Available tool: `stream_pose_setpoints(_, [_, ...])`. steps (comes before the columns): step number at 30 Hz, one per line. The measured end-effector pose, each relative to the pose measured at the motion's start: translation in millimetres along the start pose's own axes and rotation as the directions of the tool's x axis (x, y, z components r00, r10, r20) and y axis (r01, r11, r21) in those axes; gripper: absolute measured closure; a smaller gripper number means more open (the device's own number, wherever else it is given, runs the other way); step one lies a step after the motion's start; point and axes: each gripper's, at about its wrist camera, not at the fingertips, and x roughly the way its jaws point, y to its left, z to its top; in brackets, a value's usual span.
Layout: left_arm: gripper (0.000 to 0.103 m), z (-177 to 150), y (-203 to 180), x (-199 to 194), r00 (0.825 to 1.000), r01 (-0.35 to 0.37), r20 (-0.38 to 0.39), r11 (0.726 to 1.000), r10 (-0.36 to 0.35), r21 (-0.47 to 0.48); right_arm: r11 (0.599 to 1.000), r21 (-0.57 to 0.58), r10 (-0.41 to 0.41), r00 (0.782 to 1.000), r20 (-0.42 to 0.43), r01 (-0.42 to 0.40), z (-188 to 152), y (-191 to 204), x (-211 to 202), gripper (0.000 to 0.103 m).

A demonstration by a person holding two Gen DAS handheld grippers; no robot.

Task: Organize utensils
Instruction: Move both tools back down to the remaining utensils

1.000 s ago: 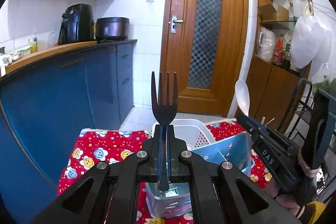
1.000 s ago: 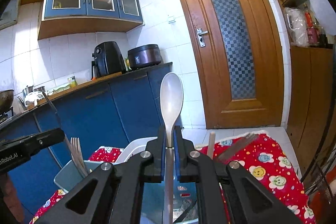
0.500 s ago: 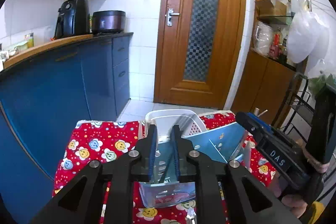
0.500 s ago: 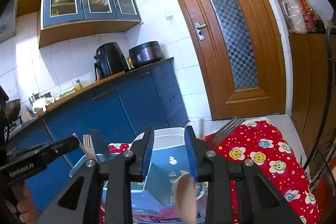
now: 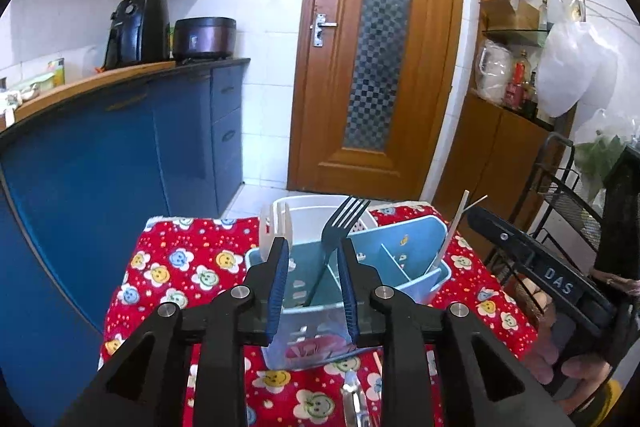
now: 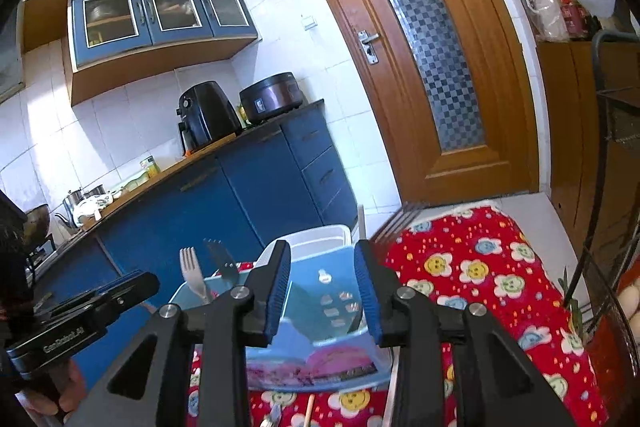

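2 forks (image 5: 338, 239) inside blue caddy (image 5: 404, 255)

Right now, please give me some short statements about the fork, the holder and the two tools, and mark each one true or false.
1. The left tool is clamped on the black fork. False: its jaws have just been opening and the fork stands free in the blue holder.
2. The right tool holds nothing. True.
3. The holder stands on a red flowered cloth. True.
4. The white basket is in front of the holder. False: it is behind it.
5. The door is open. False: it is shut.
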Motion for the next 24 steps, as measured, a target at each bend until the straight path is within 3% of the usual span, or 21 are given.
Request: stream_pose_setpoints(24, [0.077,-35.9,5.1,-40.9,0.999,0.009,-0.045,0.999,-0.011,-0.034,0.999,-0.031,0.0,0.992,-0.128,-0.004,-37.7,21.4,-49.3,0.067])
